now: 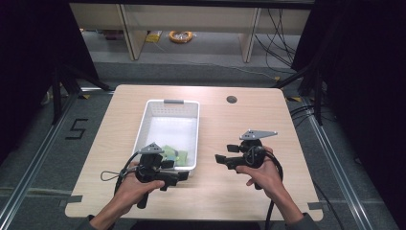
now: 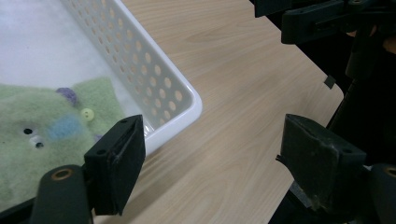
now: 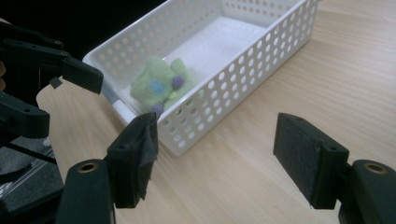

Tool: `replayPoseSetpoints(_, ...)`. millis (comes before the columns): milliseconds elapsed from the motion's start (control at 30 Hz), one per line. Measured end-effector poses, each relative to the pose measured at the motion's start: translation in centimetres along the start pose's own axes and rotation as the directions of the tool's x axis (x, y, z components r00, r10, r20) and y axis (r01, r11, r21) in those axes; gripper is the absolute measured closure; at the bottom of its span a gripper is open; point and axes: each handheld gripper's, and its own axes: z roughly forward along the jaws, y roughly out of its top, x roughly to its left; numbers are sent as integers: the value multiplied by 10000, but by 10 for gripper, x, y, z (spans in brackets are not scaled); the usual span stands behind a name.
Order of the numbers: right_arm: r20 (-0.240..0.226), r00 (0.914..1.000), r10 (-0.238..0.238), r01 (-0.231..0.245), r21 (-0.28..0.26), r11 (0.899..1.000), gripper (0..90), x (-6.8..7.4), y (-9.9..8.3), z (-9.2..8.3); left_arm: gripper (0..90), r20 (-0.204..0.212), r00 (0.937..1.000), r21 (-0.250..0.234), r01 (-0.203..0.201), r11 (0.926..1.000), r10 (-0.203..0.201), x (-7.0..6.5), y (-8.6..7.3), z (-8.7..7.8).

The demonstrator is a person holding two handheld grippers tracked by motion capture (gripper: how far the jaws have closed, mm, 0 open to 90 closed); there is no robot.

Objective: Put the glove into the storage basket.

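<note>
Green felt toy (image 3: 159, 84) is lying in the near end of the white perforated basket (image 1: 158, 108), on the wooden surface (image 1: 239, 124). Left gripper (image 1: 179, 176) is hovering at the basket's near corner, fingers released, nothing between them. Right gripper (image 1: 219, 158) is hanging over bare wood, fingers spread and empty. Left gripper view is showing the toy's yellow button (image 2: 87, 113) and blue patch; high view is adding grey floor, a "5" marking (image 1: 76, 128), dark curtains.
</note>
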Motion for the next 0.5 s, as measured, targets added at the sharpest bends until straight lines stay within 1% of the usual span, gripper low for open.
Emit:
replayPoseSetpoints(33, 0, 10000, 0, 0, 0, 10000, 318, 0, 0, 0, 217, 66, 10000, -36, -5, 10000, 5, 0, -1, 1)
replayPoseSetpoints(67, -23, 10000, -81, 81, -90, 9999, 313, -1, -5, -2, 217, 57, 10000, -33, -42, 10000, 42, -2, -4, 1)
replayPoseSetpoints(100, -23, 10000, -81, 81, -90, 9999, 313, -1, -5, -2, 217, 57, 10000, -33, -42, 10000, 42, -2, -4, 1)
replayPoseSetpoints(133, -90, 9999, 121, -122, -128, 9998, 312, 0, -9, -5, 217, 20, 9999, -80, -117, 9999, 117, -5, -6, 2)
replayPoseSetpoints(167, -90, 9999, 121, -122, -128, 9998, 312, 0, -9, -5, 217, 20, 9999, -80, -117, 9999, 117, -5, -6, 2)
replayPoseSetpoints(200, 57, 9999, -135, 136, -181, 9997, 311, -2, -12, -8, 217, 61, 9999, -83, -126, 9999, 127, -6, -8, 2)
replayPoseSetpoints(233, 57, 9999, -135, 136, -181, 9997, 311, -2, -12, -8, 217, 44, 9998, -86, -178, 9998, 179, -7, -10, 3)
replayPoseSetpoints(267, 17, 10000, 55, -54, -217, 9997, 310, 0, -16, -10, 217, 73, 9998, -72, -203, 9998, 204, -8, -14, 4)
replayPoseSetpoints(300, 17, 10000, 55, -54, -217, 9997, 310, 0, -16, -10, 217, 73, 9998, -72, -203, 9998, 204, -8, -14, 4)
replayPoseSetpoints(333, 46, 9998, 173, -172, -152, 9997, 309, 1, -18, -12, 217, 102, 9997, -58, -235, 9997, 236, -9, -16, 5)
replayPoseSetpoints(367, 71, 9994, -329, 331, -336, 9989, 308, -3, -22, -13, 217, 101, 9998, -51, -177, 9998, 177, -11, -19, 6)
replayPoseSetpoints(400, 104, 9999, -63, 67, -350, 9994, 308, -1, -24, -14, 217, 101, 9998, -51, -177, 9998, 177, -11, -19, 6)
replayPoseSetpoints(433, 104, 9999, -63, 67, -350, 9994, 308, -1, -24, -14, 217, 189, 9995, -12, -249, 9997, 250, -11, -20, 6)
replayPoseSetpoints(467, 84, 10000, 54, -51, -345, 9994, 307, -1, -26, -15, 217, 113, 9997, -66, -236, 9997, 237, -12, -23, 7)
replayPoseSetpoints(500, 129, 9998, -130, 136, -481, 9988, 307, -2, -30, -17, 217, 133, 9995, -48, -288, 9996, 289, -13, -25, 8)
